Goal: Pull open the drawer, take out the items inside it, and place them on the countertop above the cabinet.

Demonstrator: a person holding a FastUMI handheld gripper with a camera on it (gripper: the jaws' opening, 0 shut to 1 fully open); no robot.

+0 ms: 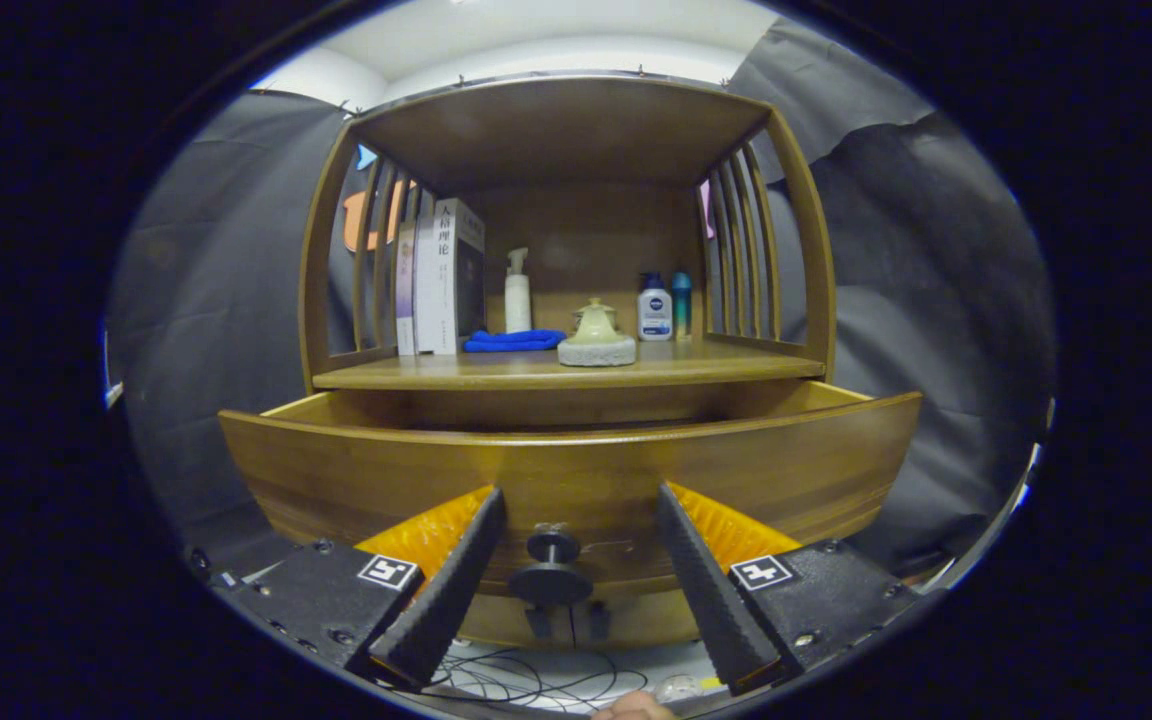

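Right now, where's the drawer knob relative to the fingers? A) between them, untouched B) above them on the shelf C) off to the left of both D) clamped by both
A: the knob sits in the gap of the open gripper, neither finger touching it, on the pulled-out drawer.

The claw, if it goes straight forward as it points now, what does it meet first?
Most likely the drawer knob, which sits between the open fingers of the claw, then the drawer front behind it. The exact gap to the knob is hard to judge.
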